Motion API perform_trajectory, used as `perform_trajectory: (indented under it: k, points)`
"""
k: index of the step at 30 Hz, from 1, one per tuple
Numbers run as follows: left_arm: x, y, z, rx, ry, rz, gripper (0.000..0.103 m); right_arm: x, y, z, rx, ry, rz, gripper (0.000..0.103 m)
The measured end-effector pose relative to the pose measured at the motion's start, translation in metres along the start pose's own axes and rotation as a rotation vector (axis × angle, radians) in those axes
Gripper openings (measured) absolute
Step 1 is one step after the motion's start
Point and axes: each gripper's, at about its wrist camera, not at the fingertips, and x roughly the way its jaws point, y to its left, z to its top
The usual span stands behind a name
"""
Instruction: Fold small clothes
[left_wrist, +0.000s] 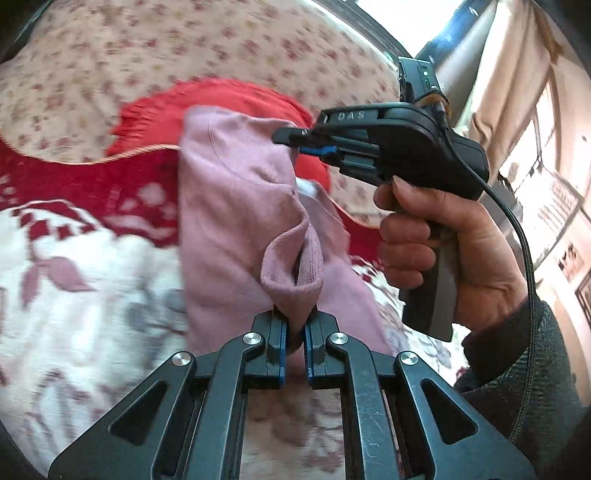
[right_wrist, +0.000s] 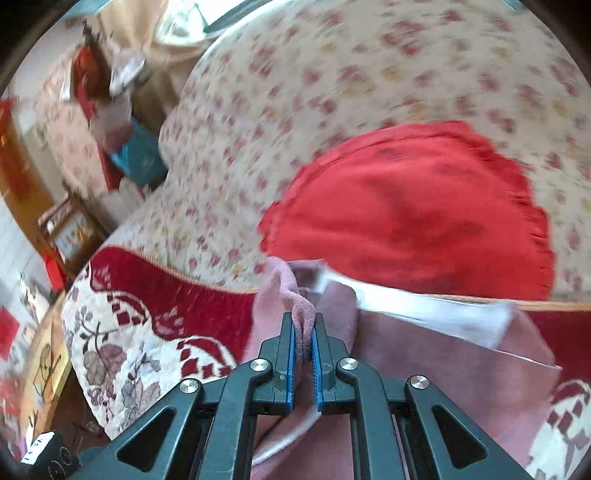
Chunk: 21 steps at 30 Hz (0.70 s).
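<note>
Floral sofa (right_wrist: 369, 74) fills the background, with a red-and-cream patterned throw (left_wrist: 74, 266) spread over the seat. Left gripper (left_wrist: 295, 332) is clamped on a bunched fold of the pink garment (left_wrist: 229, 206); blue pads (left_wrist: 282, 343) pinch the cloth, which bulges up just above the fingertips. Right gripper (right_wrist: 303, 347) is likewise closed tight on a ridge of the same pink garment (right_wrist: 424, 362), fabric squeezed between its blue pads (right_wrist: 291, 354). In the left wrist view the right gripper (left_wrist: 291, 142) shows side-on, tips touching the garment's upper right edge, held by a hand (left_wrist: 443, 236) in a dark knit sleeve (left_wrist: 524, 369), black cable (left_wrist: 524, 236) trailing down from it. Garment hangs stretched between both grippers, lifted off the throw, draped over the seat area. A white lining or label edge (right_wrist: 424, 306) shows along its upper side in the right wrist view. Behind it a red fringed cushion (right_wrist: 424, 206) leans against the sofa back. Beige curtains (left_wrist: 517, 74) and a bright window sit at far right of the left wrist view. Both views are motion-blurred.
</note>
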Motion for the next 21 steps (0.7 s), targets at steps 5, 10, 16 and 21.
perform_trajectory:
  k: [5,10,16,21]
  points:
    - [0.005,-0.018,0.01,0.0,-0.023,-0.005,0.006,-0.018,-0.049,-0.017,0.092,-0.047,0.051,0.007]
    - [-0.007,-0.007,0.011,-0.049,-0.026,0.029,0.006,-0.001,-0.078,-0.032,0.252,-0.042,0.228,0.018]
    - [-0.016,-0.006,0.005,-0.059,-0.022,0.021,0.006,-0.016,-0.104,-0.045,0.487,-0.115,0.303,0.062]
    - [-0.024,-0.01,0.008,-0.074,-0.033,-0.015,0.006,-0.002,-0.106,-0.068,0.603,-0.011,0.385,0.07]
